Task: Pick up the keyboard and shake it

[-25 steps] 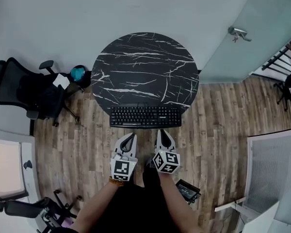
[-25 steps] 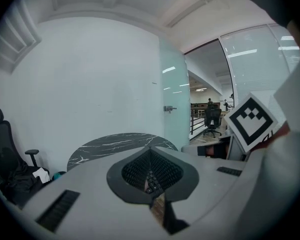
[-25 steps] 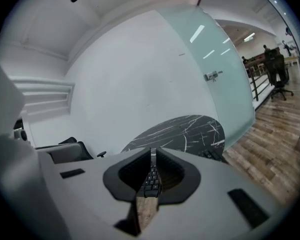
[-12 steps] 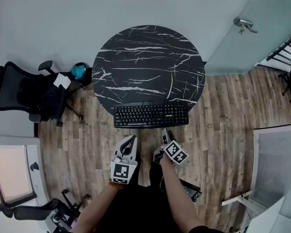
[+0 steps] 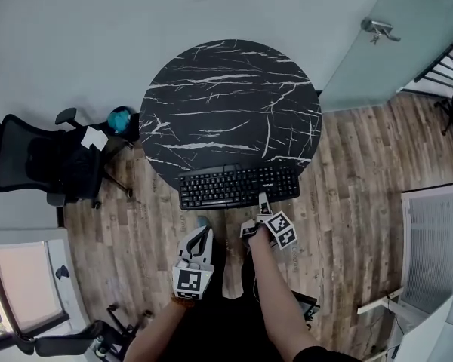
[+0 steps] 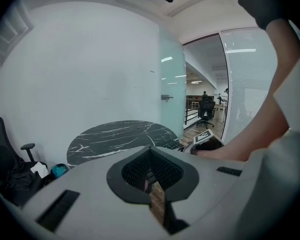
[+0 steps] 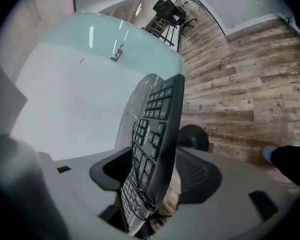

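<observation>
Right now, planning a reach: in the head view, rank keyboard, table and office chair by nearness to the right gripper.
1. keyboard, between the jaws of the right gripper, which have just been opening
2. table, just beyond, under the keyboard
3. office chair, far left

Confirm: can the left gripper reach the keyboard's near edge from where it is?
Probably yes. Only bare floor shows between the left gripper and the keyboard's left half, which sits at the table's near edge. Its fingers are shut, though, so they would have to open first.
</observation>
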`<state>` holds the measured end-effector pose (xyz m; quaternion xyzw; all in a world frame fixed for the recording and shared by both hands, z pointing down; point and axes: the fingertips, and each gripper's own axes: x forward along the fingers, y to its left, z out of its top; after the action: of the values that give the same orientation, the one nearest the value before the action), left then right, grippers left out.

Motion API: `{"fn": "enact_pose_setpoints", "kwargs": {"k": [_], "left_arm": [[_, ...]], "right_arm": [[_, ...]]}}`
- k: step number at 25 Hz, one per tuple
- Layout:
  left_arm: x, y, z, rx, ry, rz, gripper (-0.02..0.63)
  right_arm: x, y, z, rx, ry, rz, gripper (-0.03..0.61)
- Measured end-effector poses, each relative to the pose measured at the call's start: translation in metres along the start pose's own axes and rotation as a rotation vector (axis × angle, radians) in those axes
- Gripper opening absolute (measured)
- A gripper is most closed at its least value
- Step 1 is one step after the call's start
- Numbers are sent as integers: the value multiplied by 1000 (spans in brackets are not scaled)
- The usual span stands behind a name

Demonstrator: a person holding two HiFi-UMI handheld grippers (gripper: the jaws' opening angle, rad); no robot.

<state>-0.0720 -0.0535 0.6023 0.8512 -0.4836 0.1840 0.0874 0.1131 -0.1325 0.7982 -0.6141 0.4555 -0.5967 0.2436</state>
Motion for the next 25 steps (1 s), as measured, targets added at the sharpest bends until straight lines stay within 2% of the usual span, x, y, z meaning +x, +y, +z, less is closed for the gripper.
{"fn": "enact_pose_setpoints", "kwargs": {"k": [10,15,21,25], "left_arm": [[11,2,-26,-37,36,-7,14],[11,1,-38,-65,53,-8,14],[18,2,-63,-191,86,1,14],[26,0,-89,-368,105,-20,14]], "right_arm": [[25,-14,4,26,15,-52,249],[27,-16,4,38,28,-33,249],[24,-15,6,-1,71,-15,221],[15,-20,5,-20,82,-22,210]]}}
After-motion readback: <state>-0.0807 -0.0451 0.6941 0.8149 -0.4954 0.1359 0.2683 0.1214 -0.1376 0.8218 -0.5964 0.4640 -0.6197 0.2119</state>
